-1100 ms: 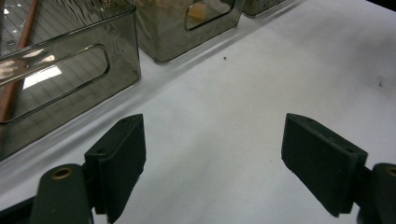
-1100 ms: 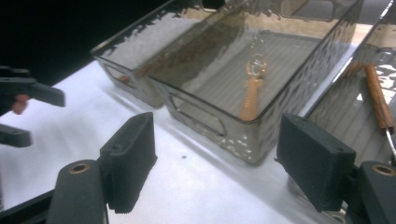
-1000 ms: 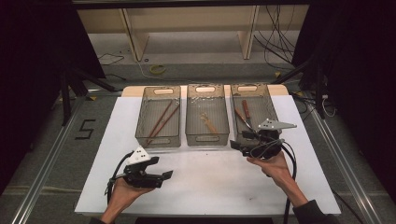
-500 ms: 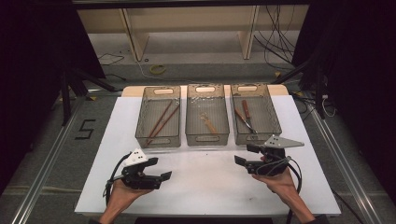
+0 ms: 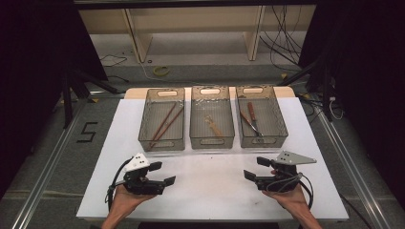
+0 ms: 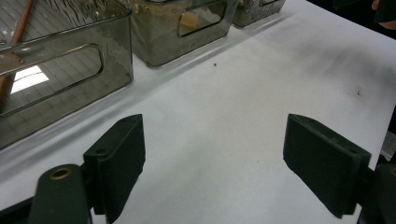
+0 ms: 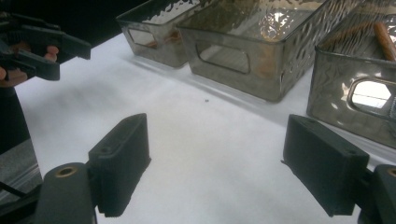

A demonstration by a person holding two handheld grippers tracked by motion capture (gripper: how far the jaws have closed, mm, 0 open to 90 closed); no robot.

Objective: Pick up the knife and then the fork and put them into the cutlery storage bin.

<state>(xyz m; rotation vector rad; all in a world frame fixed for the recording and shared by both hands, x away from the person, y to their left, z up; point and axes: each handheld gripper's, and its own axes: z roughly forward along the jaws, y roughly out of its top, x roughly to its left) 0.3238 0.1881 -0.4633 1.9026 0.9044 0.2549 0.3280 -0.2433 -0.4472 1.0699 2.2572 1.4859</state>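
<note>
My left gripper point(image 5: 163, 173) hovers low over the white table's front left, open, with bare tabletop between its black pads point(image 6: 116, 163). My right gripper point(image 5: 256, 168) is at the front right, also open; its jaws have just been opening and nothing lies between its pads point(image 7: 121, 158). Three smoky clear bins stand in a row behind. The left bin point(image 5: 161, 142) holds brown chopsticks point(image 5: 165, 123). A pale wooden piece point(image 5: 213, 125) lies in the middle bin point(image 5: 212, 141). The right bin point(image 5: 263, 140) holds a brown-handled utensil point(image 5: 252, 117).
The white table point(image 5: 210, 191) runs from the bins to the front edge between my two hands. In the right gripper view the left gripper point(image 7: 42, 46) shows far off at the upper left. Cables and shelf legs lie on the floor beyond the table.
My right gripper has come back from the front of the right bin toward the table's front edge and sunk lower. The left gripper has kept still.
</note>
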